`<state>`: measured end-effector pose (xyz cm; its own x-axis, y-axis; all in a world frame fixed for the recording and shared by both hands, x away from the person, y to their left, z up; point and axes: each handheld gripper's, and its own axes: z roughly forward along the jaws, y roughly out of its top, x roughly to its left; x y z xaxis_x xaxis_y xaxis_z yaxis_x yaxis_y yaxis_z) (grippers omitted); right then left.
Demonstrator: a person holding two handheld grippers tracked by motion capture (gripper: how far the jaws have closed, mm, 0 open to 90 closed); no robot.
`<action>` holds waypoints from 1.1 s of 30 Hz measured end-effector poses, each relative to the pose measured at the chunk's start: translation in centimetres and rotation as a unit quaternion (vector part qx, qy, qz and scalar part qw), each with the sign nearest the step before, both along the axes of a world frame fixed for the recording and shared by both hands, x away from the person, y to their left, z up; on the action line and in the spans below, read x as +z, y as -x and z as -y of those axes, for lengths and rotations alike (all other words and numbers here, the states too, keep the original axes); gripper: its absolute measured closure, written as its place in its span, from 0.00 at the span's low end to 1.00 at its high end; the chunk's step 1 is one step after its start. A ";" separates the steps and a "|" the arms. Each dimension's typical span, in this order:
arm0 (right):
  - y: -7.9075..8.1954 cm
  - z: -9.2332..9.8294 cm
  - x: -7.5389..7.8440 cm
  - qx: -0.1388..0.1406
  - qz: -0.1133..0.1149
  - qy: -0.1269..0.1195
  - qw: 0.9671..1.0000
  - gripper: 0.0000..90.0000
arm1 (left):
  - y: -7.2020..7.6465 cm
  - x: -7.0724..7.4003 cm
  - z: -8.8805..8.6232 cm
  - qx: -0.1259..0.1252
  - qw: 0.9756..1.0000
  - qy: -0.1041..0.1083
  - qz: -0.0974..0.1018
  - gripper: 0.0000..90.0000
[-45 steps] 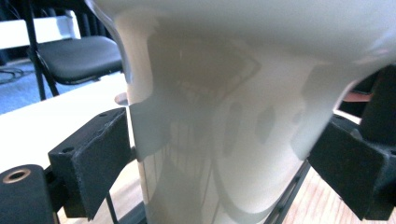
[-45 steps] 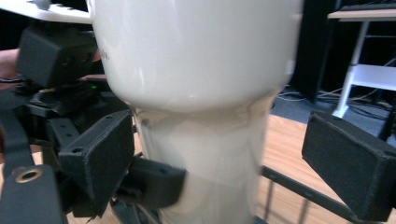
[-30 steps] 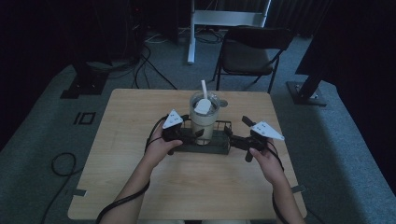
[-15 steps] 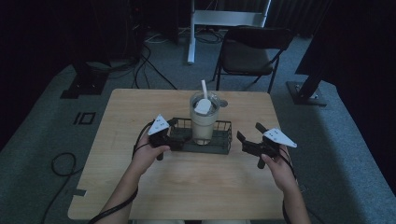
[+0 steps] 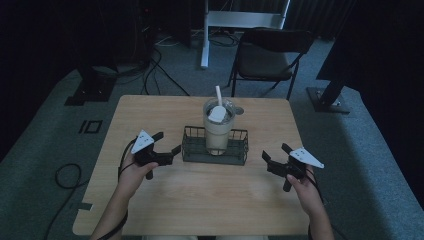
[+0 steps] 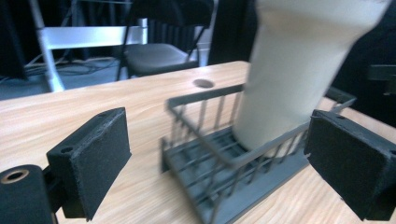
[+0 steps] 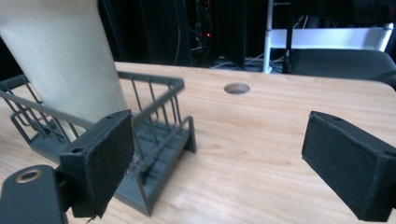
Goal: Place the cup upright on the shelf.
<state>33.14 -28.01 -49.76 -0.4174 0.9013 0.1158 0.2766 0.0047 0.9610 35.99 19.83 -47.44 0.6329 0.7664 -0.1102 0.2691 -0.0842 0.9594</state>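
nearest my body: my forearms come in low over the table (image 5: 200,200), one hand on each tool.
left gripper (image 5: 167,152): jaws spread wide with nothing between them, just beside the left end of the wire basket (image 5: 215,150); half a second ago it sat closer against that end, so it has let go and eased off.
right gripper (image 5: 274,162): jaws also wide and bare, now well apart from the basket's right end; a second ago it was right at that end, so it has pulled back farther than the left.
left gripper view: my black pads (image 6: 93,158) frame the basket's end rails (image 6: 210,140), the pale cup (image 6: 299,79) standing inside near the far rail.
right gripper view: the near pad (image 7: 100,158) sits in front of the basket's corner (image 7: 159,140), not touching it as far as i can tell.
basket: resting flat near the middle of the table, slightly toward the far side.
cup: upright in the basket, lid and straw (image 5: 218,95) on top.
meaning, as i judge it: the basket is set down and released, so this carry looks finished.
beyond the table: a folding chair (image 5: 270,55) and cables on the floor.
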 end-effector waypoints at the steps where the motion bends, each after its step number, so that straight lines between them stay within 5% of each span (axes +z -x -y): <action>1: 0.0 0.0 0.0 0.000 0.000 0.000 1.000 0.10 | 0.1 -0.1 -0.4 0.007 1.000 0.001 -0.001 0.08; 8: 0.5 0.9 -0.9 -0.012 -0.014 -0.002 1.000 0.10 | 1.2 -1.1 -3.2 0.052 0.998 -0.007 -0.020 0.08; 10: 0.7 1.2 -1.3 -0.014 -0.018 0.002 1.000 0.10 | 2.0 -1.6 -4.5 0.087 0.996 -0.017 -0.031 0.08; 16: 1.0 1.8 -2.1 -0.023 -0.030 0.017 0.999 0.10 | 3.5 -2.6 -6.8 0.127 0.990 -0.022 -0.051 0.08; 21: 1.5 2.1 -2.7 -0.026 -0.044 0.021 0.998 0.10 | 4.8 -3.3 -8.9 0.172 0.982 -0.032 -0.065 0.08; 24: 1.7 2.3 -3.0 -0.031 -0.053 0.024 0.998 0.10 | 5.6 -3.7 -9.7 0.181 0.980 -0.045 -0.075 0.08; 27: 1.9 2.3 -3.3 -0.031 -0.071 0.033 0.996 0.10 | 6.6 -4.2 -10.5 0.203 0.974 -0.049 -0.092 0.08; 28: 2.0 2.3 -3.5 -0.032 -0.081 0.032 0.996 0.10 | 6.6 -4.2 -10.5 0.203 0.974 -0.049 -0.092 0.08; 31: 2.3 2.2 -3.8 -0.032 -0.100 0.047 0.993 0.10 | 7.8 -4.8 -11.4 0.230 0.964 -0.060 -0.122 0.08; 33: 2.4 2.2 -3.9 -0.031 -0.105 0.054 0.993 0.10 | 8.0 -4.9 -11.5 0.234 0.962 -0.065 -0.128 0.08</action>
<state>30.75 -30.22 -53.68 -0.3373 0.9365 0.0959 0.4734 0.0807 0.8772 28.02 31.32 -52.34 0.1806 0.9783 -0.1015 0.5331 -0.0106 0.8460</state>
